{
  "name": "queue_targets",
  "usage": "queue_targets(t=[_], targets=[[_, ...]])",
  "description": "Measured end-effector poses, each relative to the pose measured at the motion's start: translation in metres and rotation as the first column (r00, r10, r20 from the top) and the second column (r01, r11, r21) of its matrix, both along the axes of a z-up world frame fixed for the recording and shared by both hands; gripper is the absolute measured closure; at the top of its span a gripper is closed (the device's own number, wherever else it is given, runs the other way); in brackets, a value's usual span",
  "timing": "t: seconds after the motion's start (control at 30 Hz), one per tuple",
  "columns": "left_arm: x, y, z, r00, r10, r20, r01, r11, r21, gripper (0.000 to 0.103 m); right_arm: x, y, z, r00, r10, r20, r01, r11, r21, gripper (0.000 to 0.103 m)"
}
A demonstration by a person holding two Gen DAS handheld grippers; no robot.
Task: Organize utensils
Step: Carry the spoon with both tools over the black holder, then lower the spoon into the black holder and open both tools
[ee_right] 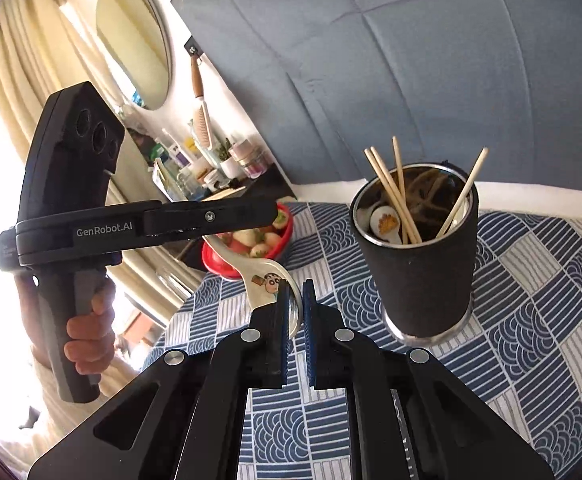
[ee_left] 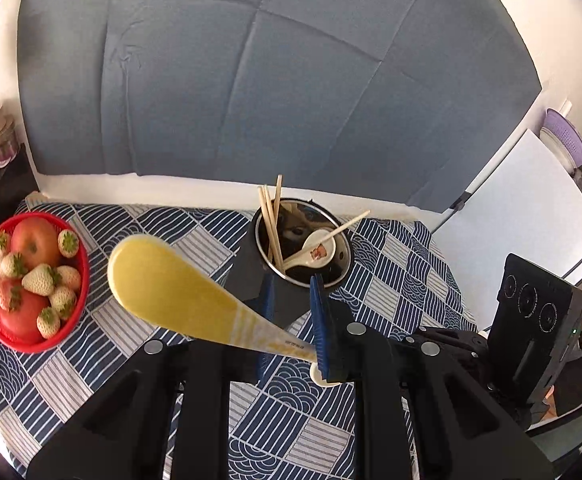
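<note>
The left fingers (ee_left: pixel 291 316) held a yellow spoon (ee_left: pixel 179 292), and the right fingers (ee_right: pixel 296 308) pinched a white cartoon spoon (ee_right: pixel 267 280).

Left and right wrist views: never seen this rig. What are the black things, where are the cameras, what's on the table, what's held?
There is no robot arm. A person holds a two-finger gripper in each hand, and each gripper carries a fisheye camera looking forward along its fingers.

In the left wrist view, the left gripper is shut on the handle of a yellow spoon. The right wrist view shows the right gripper shut on a metal spoon with a cartoon print, and the person's hand holding the left gripper's handle.

On the blue patterned tablecloth stand a dark cup holding chopsticks and a white spoon, and a red basket of fruit.
</note>
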State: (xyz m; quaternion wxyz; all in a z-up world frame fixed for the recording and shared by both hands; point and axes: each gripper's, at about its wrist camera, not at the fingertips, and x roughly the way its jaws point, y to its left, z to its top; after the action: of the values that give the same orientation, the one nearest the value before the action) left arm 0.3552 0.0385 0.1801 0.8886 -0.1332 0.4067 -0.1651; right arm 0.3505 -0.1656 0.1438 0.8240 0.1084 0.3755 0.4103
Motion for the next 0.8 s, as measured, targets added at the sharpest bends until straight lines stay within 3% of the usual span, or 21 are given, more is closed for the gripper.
queue_targets(t=[0.43, 0.8], targets=[[0.061, -0.012, 0.015, 0.998, -0.046, 0.035, 0.044, 0.997, 0.059, 0.084, 0.066, -0.006, 0.013, 0.996, -0.042, 0.082, 0.042, 0.999, 0.003, 0.096], [0.089, -0.024, 0.003, 0.997, -0.076, 0.009, 0.075, 0.992, 0.102, 0.084, 0.1, -0.008, -0.01, 0.998, -0.034, 0.056, 0.033, 0.999, 0.02, 0.096]])
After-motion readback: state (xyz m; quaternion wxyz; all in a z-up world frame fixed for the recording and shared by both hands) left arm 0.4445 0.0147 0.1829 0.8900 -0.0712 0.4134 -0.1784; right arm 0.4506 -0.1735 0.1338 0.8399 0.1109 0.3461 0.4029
